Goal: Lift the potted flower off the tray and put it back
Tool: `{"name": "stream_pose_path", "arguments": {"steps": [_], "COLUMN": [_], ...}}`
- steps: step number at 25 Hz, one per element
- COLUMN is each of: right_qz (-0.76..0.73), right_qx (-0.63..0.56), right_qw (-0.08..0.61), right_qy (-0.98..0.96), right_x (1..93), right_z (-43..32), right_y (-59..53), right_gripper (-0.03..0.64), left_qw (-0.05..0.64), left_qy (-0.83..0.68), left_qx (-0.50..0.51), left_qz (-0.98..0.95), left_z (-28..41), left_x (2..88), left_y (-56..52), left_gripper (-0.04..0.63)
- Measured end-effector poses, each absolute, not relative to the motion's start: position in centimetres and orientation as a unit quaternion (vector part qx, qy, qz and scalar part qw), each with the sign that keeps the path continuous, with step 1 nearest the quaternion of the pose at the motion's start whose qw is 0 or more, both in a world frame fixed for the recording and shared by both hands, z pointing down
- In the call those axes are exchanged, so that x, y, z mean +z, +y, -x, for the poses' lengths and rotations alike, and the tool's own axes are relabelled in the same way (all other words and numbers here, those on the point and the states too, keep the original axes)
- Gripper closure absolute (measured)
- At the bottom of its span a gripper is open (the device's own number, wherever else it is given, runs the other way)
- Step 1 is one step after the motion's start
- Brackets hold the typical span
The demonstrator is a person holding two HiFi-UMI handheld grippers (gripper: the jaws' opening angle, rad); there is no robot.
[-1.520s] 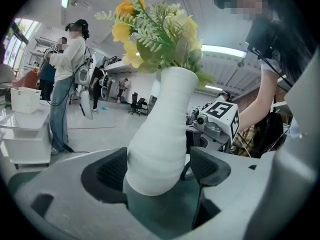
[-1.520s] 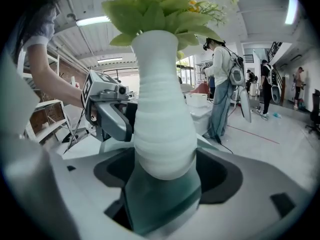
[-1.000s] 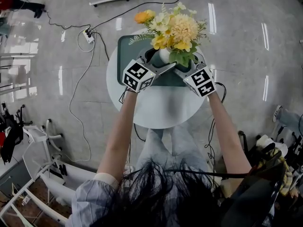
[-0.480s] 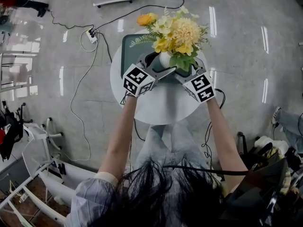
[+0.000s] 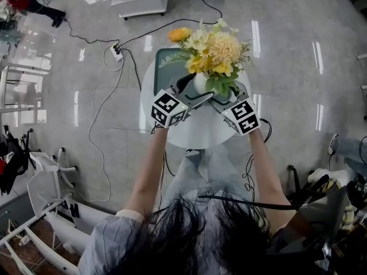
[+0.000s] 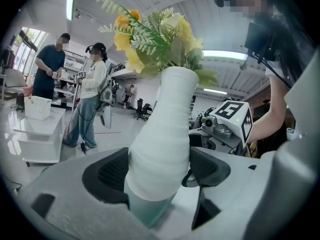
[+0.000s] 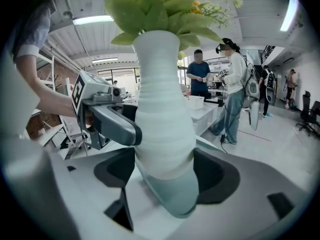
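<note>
Left gripper (image 5: pixel 192 94), 7 o'clock of the flower vase (image 5: pixel 200 83), clamped on its white body. Right gripper (image 5: pixel 226 96), 5 o'clock, likewise clamped. Vase held between them over green tray (image 5: pixel 162 62). Round white table (image 5: pixel 200 133) beneath.

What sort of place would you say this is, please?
Probably an open lab or workshop hall: polished grey floor with trailing cables and a power strip, a white cart, and other people carrying gear.

Vase (image 6: pixel 165 134) matt white, ribbed; tabletop (image 5: pixel 195 133) smooth white; floor (image 5: pixel 298 50) glossy, polished.
</note>
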State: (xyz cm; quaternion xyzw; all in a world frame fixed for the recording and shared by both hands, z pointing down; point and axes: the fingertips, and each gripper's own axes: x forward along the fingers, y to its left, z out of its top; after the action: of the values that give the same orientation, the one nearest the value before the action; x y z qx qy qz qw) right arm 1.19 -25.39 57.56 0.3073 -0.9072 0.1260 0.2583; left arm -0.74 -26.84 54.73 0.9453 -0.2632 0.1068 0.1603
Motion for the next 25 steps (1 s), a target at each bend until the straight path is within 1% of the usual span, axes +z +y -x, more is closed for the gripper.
{"name": "stream_pose_path", "arguments": {"steps": [15, 25], "right_qz": [-0.319, -0.321], "right_qx": [0.128, 0.128], "right_qw": [0.266, 0.276], "right_qy": [-0.901, -0.897], "right_x": [52.6, 51.8], "right_z": [-0.2, 0.5], "right_y": [-19.4, -15.3], "right_gripper": [0.264, 0.264], "left_qw": [0.158, 0.165], "left_qy": [-0.252, -0.245], "left_qx": [0.104, 0.106], "left_qz": [-0.949, -0.949], "left_z": [1.6, 2.4], "left_x": [49.8, 49.1], "left_y": [-20.8, -16.8], "left_gripper": [0.218, 0.219]}}
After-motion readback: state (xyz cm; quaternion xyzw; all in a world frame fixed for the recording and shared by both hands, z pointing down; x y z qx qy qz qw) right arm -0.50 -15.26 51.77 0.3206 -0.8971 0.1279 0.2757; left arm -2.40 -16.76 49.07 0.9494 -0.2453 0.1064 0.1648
